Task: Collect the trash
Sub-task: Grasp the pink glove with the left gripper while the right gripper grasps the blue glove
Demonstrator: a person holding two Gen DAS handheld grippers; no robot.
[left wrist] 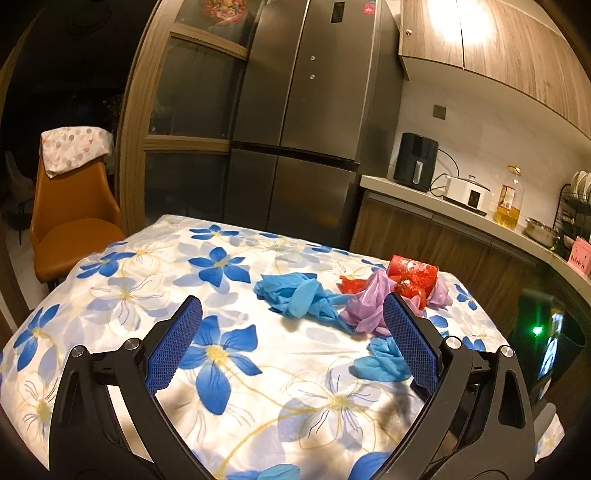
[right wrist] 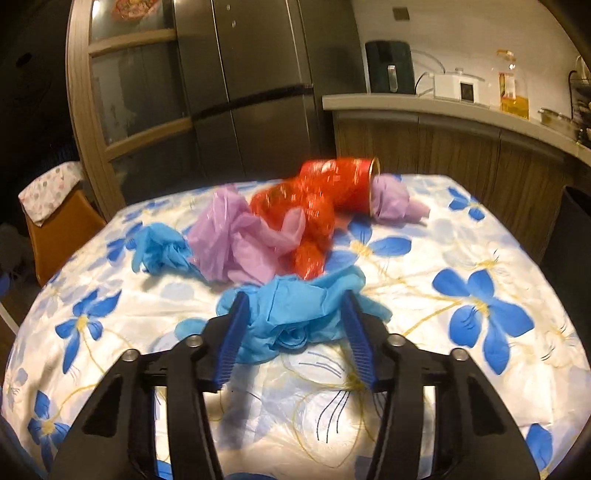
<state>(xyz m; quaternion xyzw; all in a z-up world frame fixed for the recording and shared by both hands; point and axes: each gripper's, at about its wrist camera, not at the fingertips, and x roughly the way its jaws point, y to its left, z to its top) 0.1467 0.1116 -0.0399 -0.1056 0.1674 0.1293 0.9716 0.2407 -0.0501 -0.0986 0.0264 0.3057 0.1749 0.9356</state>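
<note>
Right hand-held gripper (right wrist: 293,325) level, spread, straddling blue glove (right wrist: 295,314).

light: warm indoor, source is a glare patch on the upper cabinet (left wrist: 476,22), far above the fingers
dark: doorway left of the fingers, black corners
shadow: soft, on the tablecloth (left wrist: 229,258) between the fingers
blur: right view, red wrapper (right wrist: 314,206) smeared
distortion: strong fisheye, fridge (left wrist: 306,110) edges bow

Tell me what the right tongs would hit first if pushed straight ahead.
Most likely the crumpled blue glove: it already lies between the open right tongs. Past it sit the purple bag and red wrapper.
</note>
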